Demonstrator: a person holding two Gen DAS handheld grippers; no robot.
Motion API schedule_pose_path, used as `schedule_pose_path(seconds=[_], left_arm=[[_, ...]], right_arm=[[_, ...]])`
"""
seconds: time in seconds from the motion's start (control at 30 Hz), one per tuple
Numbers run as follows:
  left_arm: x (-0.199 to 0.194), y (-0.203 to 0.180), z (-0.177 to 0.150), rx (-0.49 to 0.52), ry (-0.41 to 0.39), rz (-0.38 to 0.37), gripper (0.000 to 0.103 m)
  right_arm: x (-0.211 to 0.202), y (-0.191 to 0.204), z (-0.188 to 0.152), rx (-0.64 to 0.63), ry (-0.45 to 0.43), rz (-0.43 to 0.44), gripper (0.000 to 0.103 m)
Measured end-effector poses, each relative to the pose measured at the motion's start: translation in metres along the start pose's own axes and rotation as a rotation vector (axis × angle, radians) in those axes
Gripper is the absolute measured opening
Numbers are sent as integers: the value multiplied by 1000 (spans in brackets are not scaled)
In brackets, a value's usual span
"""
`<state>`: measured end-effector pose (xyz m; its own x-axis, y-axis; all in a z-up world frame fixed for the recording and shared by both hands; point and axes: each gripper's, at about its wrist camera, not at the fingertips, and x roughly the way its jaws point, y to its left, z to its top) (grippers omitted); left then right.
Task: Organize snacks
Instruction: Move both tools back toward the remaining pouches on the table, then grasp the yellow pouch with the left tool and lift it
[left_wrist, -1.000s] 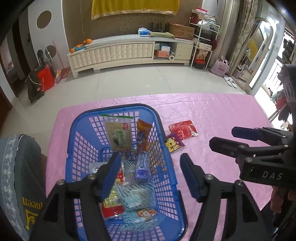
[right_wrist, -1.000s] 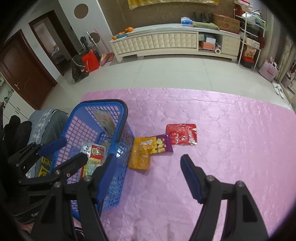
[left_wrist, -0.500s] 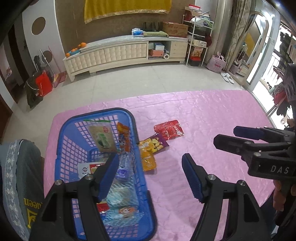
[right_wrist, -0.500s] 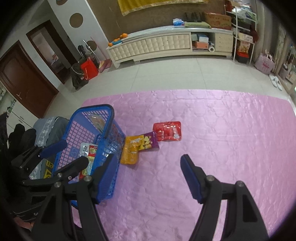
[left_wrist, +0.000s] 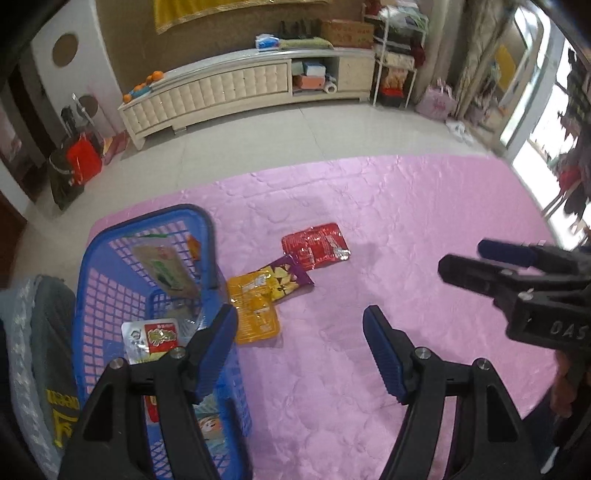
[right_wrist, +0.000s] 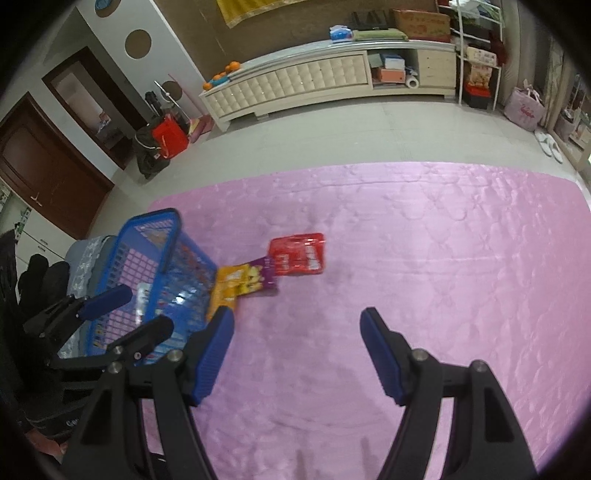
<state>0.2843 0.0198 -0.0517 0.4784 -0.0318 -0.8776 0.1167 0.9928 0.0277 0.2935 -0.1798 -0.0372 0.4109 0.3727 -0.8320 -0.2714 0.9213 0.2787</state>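
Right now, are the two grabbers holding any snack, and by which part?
No. The left gripper and right gripper are both open and empty above the pink cloth.

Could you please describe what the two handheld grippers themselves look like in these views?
Both match: the left gripper and right gripper have black angular plastic frames branching into two arms, each fixed with silver screws. Their fingers carry blue ribbed pads. Seen from the side, the right gripper's body shows pale raised lettering reading roughly "DAS". No cables show.
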Motion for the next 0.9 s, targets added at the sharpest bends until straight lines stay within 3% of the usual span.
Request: schedule_pose_path(seconds=[0.23,0.4,0.53,0.63,0.8,0.9], left_arm=[[39,-39,3,88,70,78,67],[73,-42,9,95,149,142,47],[105,-32,9,88,228,201,45],[123,-27,8,89,268,232,36],[150,-25,3,119,327,271,25],[165,-16,1,101,345,306,24]], right_arm=[[26,-34,-4,36,60,18,75],[50,-48,-6,70,114,49,75],[71,-56,-6,107,151,117,75],[88,-56,-6,110,182,163,75],[112,-52,-6,97,223,171,75],[117,-53,-4,92,231,166,75]])
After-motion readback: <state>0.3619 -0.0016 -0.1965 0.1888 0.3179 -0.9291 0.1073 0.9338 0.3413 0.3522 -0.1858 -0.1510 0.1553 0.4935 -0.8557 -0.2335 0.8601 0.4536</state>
